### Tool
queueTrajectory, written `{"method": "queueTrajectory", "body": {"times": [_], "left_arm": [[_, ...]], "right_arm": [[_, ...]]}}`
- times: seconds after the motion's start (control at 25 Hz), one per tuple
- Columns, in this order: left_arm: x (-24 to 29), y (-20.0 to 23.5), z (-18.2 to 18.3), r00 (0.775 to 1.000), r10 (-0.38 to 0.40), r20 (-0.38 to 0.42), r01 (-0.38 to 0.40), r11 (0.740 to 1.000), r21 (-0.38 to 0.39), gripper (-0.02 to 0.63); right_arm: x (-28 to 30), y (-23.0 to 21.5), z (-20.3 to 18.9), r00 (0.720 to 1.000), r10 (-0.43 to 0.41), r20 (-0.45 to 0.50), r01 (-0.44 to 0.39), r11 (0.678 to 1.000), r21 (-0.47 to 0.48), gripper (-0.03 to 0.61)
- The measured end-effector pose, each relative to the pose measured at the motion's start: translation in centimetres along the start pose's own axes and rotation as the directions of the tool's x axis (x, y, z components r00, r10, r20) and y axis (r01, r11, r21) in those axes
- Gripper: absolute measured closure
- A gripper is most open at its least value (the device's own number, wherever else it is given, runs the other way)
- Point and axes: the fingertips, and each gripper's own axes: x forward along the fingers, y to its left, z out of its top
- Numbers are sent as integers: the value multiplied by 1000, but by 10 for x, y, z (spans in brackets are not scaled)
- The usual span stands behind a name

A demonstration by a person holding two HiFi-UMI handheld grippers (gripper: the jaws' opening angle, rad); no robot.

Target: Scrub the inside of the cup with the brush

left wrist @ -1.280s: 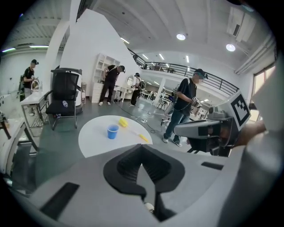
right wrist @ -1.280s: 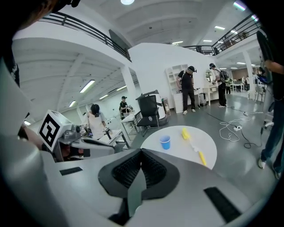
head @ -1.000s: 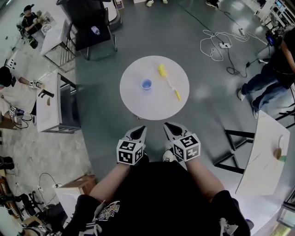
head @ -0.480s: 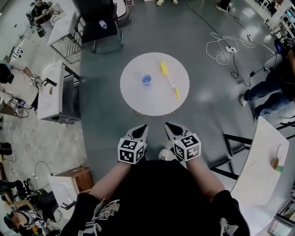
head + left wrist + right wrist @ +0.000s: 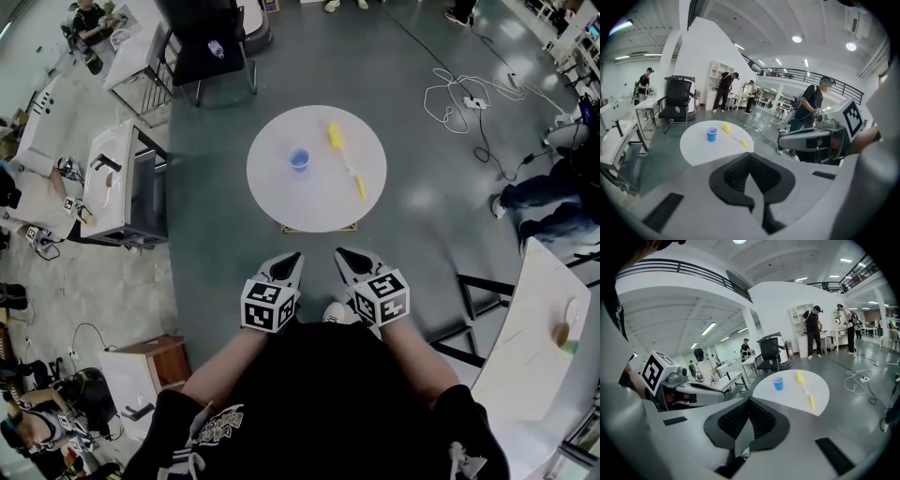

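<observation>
Looking down in the head view, the blue cup (image 5: 299, 159) stood upright near the middle of the round white table (image 5: 281, 202). The yellow brush (image 5: 348, 167) lay just to its right, apart from it. The left gripper (image 5: 287, 263) and right gripper (image 5: 349, 260) were held close to the person's body, well short of the table, each with its jaws pressed together on nothing. The cup appeared small, thin-walled and light, so it was likely to tip or slide on the smooth top, and a steadying hold on its wall or rim seemed advisable. The brush looked light, with a soft head and a thin, stiff stem, and its yellow handle end offered the natural grip. Grey polished floor (image 5: 216, 253) surrounded the table, with white cables (image 5: 469, 101) to the right and a black chair (image 5: 206, 42) beyond. The left gripper view showed closed, empty jaws, with cup and brush on the table well ahead and people standing at benches in a bright hall. The right gripper view likewise showed closed, empty jaws, with the cup left of the brush on the tabletop and a railed gallery overhead.
</observation>
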Motion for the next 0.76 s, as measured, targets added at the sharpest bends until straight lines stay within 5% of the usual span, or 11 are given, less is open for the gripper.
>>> {"method": "queueTrajectory", "body": {"times": [0.76], "left_arm": [[-5,3,2,1000,6,6,-6,1000,4,607]], "right_arm": [[6,6,1,1000,13,1,-13,1000,-3,557]]}}
